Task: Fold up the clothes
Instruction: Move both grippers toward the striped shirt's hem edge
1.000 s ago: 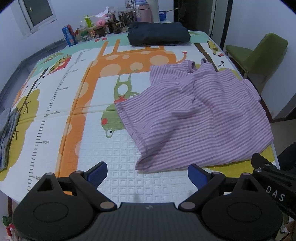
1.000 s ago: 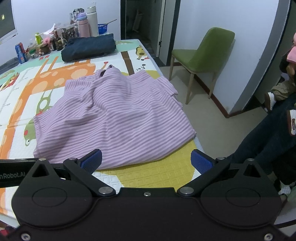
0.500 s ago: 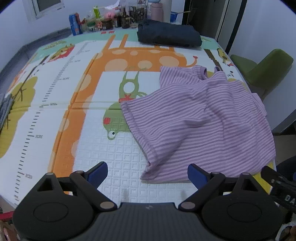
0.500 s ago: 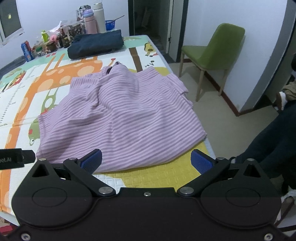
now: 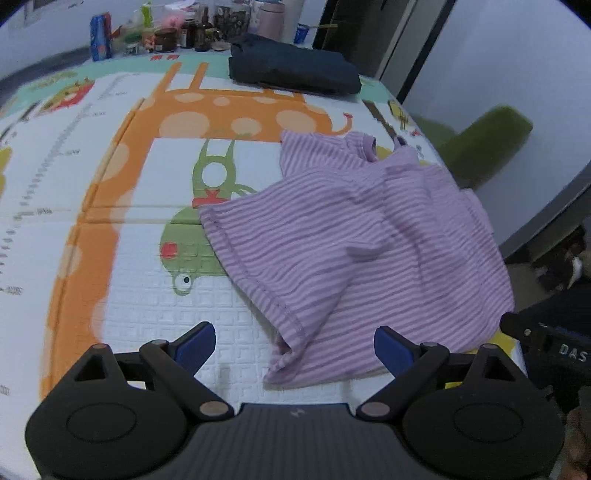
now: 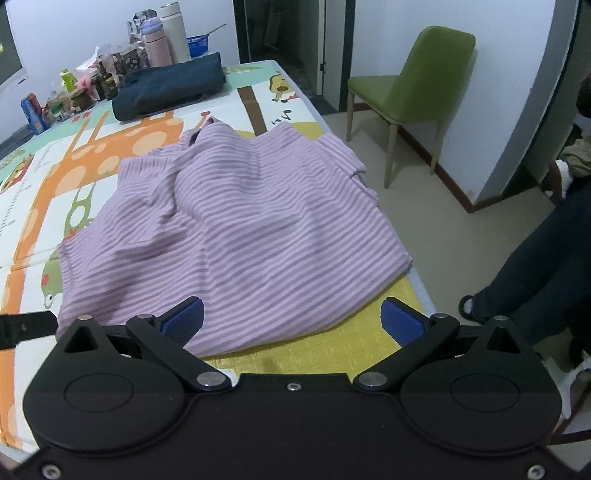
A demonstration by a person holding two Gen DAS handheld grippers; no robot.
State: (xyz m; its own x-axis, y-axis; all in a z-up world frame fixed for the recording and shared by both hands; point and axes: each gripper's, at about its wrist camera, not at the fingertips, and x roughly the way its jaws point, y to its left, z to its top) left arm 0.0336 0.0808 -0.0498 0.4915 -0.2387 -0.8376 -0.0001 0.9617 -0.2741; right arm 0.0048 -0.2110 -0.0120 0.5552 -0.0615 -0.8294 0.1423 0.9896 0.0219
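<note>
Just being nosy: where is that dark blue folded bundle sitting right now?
The dark blue folded bundle lies at the mat's far end, beyond the purple striped shirt, beside the bottles.

Left wrist view: the left gripper (image 5: 294, 343) is seen with its blue-tipped fingers (image 5: 195, 345) spread wide, empty, above the near edge of a worktop covered by a giraffe-print play mat (image 5: 122, 206). A purple striped shirt (image 5: 362, 251) is laid rumpled on the right part of the mat, its hemmed corner lying between the fingers. A folded dark garment (image 5: 291, 70) is set at the far end, beside bottles and jars (image 5: 177, 33); a green chair (image 5: 487, 144) is seen at right.
</note>
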